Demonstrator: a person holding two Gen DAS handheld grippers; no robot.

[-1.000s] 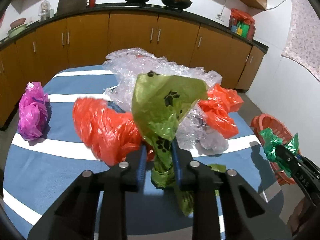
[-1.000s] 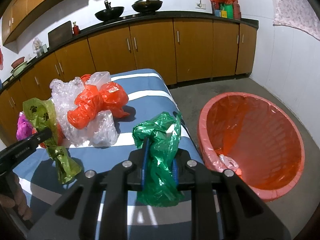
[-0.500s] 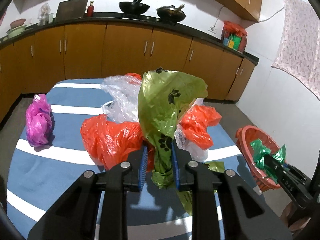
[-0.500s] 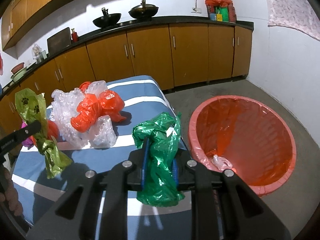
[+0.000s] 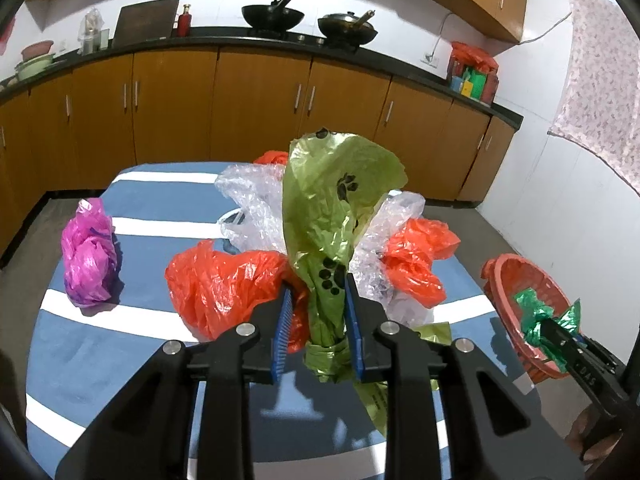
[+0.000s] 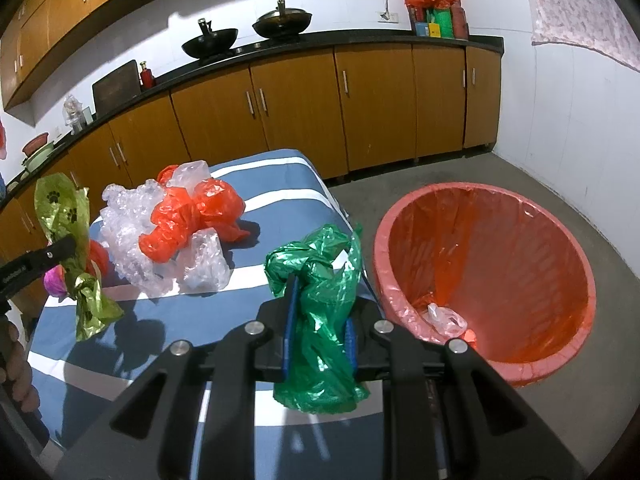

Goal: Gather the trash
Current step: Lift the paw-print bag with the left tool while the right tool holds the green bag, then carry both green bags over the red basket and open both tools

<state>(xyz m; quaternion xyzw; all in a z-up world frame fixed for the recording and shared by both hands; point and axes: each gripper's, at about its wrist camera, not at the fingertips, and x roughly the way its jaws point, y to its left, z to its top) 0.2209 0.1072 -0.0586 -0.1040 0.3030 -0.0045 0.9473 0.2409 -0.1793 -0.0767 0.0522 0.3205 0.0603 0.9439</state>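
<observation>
Trash fills both of my grippers. On the left wrist view, my left gripper (image 5: pixel 316 312) sits at lower centre, its blue-padded fingers (image 5: pixel 281 326) pinching the knotted neck of an olive-green paw-print bag (image 5: pixel 332 200), which stands upright and fans open toward the middle of the frame, lifted above the blue-and-white striped bench (image 5: pixel 120 360). Behind it on the bench lie an orange bag (image 5: pixel 224 284) at centre left, a heap of clear bubble wrap (image 5: pixel 256 208) at centre, a second orange bag (image 5: pixel 420 256) at centre right, touching the wrap, and a magenta bag (image 5: pixel 88 256) well apart at the left. On the right wrist view, my right gripper (image 6: pixel 320 320) at lower centre has its fingers (image 6: pixel 289 328) clamped on a crumpled green bag (image 6: pixel 320 304), held in the air near the bench's right edge. The red basket (image 6: pixel 384 240), lined with orange plastic, stands on the floor at the right of that frame, just beside the bench, with a small clear scrap (image 6: pixel 444 316) lying low inside it. The green bag is outside the basket, to the left of its rim. Brown cabinets (image 6: pixel 296 108) run across the upper part of the frame.
</observation>
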